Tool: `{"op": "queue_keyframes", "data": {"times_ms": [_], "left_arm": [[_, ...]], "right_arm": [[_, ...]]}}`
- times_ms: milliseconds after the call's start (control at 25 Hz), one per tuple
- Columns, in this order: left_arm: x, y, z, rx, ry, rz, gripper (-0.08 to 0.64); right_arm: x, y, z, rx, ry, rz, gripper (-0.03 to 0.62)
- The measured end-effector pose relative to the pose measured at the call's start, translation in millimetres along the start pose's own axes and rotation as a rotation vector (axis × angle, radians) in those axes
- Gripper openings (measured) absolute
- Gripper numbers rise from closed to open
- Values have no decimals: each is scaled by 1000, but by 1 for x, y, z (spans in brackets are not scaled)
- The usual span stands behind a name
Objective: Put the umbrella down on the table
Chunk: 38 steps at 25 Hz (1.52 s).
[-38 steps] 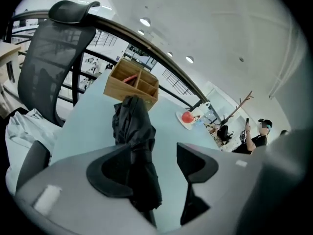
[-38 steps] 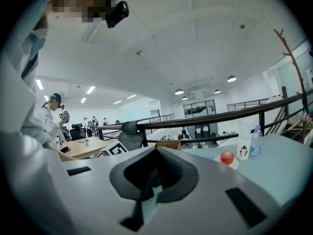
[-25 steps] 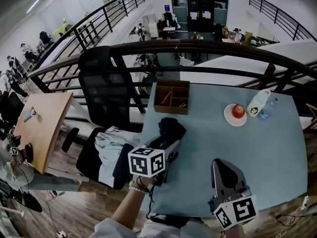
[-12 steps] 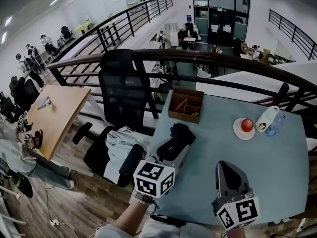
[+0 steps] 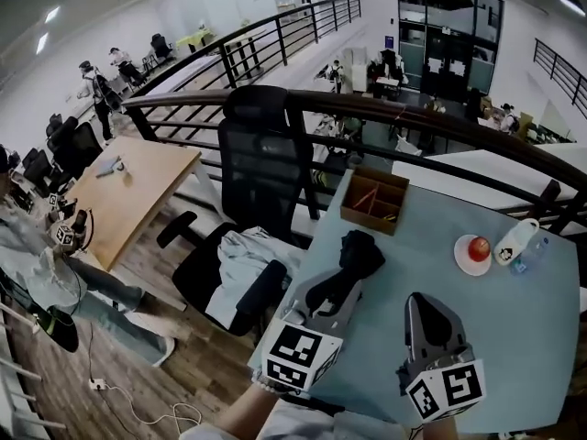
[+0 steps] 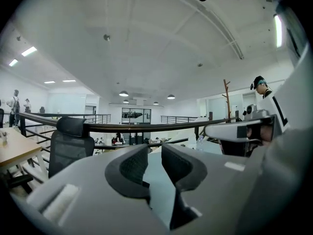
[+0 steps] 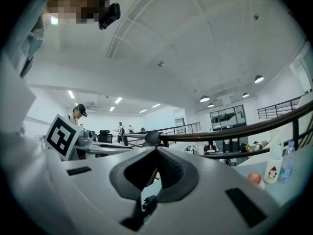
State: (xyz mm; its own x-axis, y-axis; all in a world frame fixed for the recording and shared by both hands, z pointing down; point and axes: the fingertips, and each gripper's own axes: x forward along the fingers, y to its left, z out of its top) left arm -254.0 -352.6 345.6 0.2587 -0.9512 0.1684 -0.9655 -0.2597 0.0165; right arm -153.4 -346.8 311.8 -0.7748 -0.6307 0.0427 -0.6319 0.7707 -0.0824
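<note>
Risen since a second ago, the left gripper (image 5: pixel 335 291) hangs just above the near end of the umbrella (image 5: pixel 359 250); its jaws have just been closing, down to a narrow gap with nothing between them. That folded black umbrella lies flat on the pale table (image 5: pixel 459 291) near its left edge, while the right gripper (image 5: pixel 424 305) hovers beside it, jaws together and empty

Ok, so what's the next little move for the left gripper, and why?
Probably just draw the left gripper back toward you. The umbrella already lies on the table, and the jaws have just been closing with nothing between them, so there seems nothing left to place.
</note>
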Motion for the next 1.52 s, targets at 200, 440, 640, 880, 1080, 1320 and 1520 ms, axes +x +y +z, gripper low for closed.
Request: {"op": "queue_keyframes", "data": {"times_ms": [200,440,640,880,1080,1320,1520], "left_arm": [[-18,3,1,10,-16,72,36],[-38,-14,-4,-22,-28,123,6],[-47,-41,-9,-40,-31,132,6],[-51,-78,-3,-43,-33,84,6],[-47,-95,0,-15,-36,8,6],[-49,-111,-2,18,-22,-93,5],[-61,-111,-2,15,-29,-150,6]], "right_arm": [[4,8,2,5,-9,56,0],[-15,11,2,5,-14,106,0],[-42,8,-7,3,-2,117,0],[-77,-1,-9,14,-2,63,0],[-96,-8,-6,16,-21,-10,0],[-110,-4,-5,20,-28,-98,0],[-115,13,-7,18,-28,-147,0]]}}
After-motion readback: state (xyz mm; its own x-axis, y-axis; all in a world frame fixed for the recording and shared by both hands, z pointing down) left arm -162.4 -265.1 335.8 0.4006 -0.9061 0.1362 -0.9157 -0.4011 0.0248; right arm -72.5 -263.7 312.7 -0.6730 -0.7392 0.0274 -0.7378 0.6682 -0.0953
